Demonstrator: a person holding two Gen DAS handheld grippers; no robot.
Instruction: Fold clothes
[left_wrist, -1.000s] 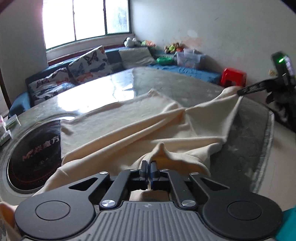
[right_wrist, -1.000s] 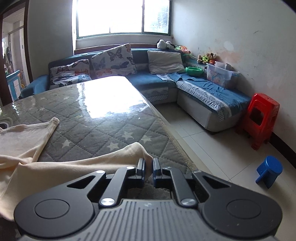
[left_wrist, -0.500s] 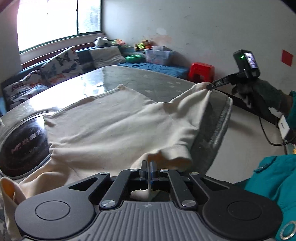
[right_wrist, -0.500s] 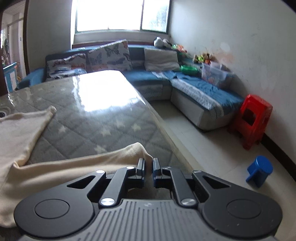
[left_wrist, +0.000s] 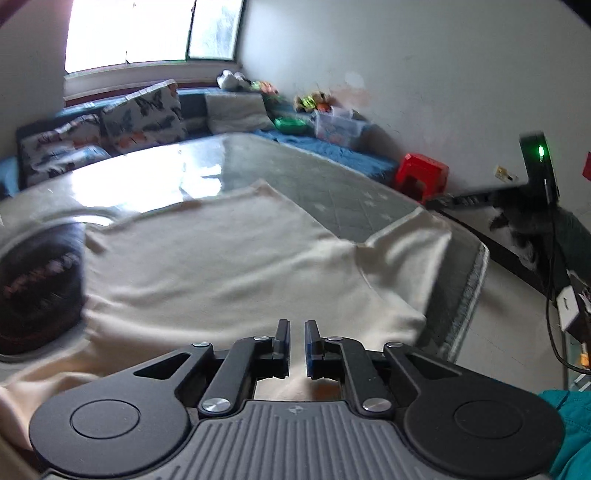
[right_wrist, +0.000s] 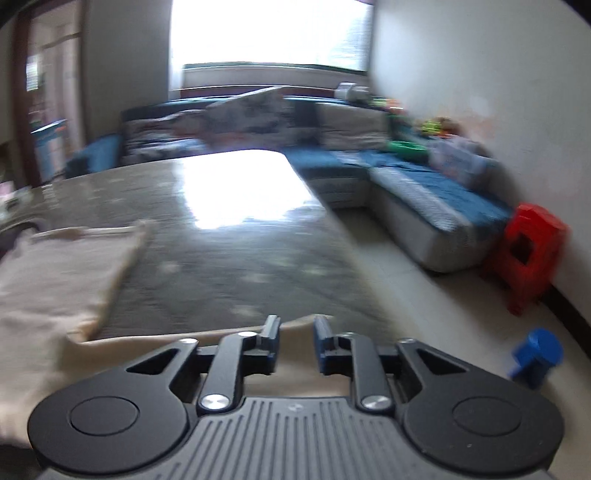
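The cream garment (left_wrist: 229, 266) lay spread flat on the table (left_wrist: 354, 199). Above its near edge, the left gripper (left_wrist: 296, 345) and right gripper (right_wrist: 295, 341) both stood slightly parted, holding nothing.

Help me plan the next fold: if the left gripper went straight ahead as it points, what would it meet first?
Probably the cream garment, spread on the table just beyond the open left gripper.

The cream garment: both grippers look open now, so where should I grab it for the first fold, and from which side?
Take the cream garment by the near-right corner flap, which is turned up off the grey table. Come in low from the table's right edge; the raised edge probably lets one finger slip beneath.
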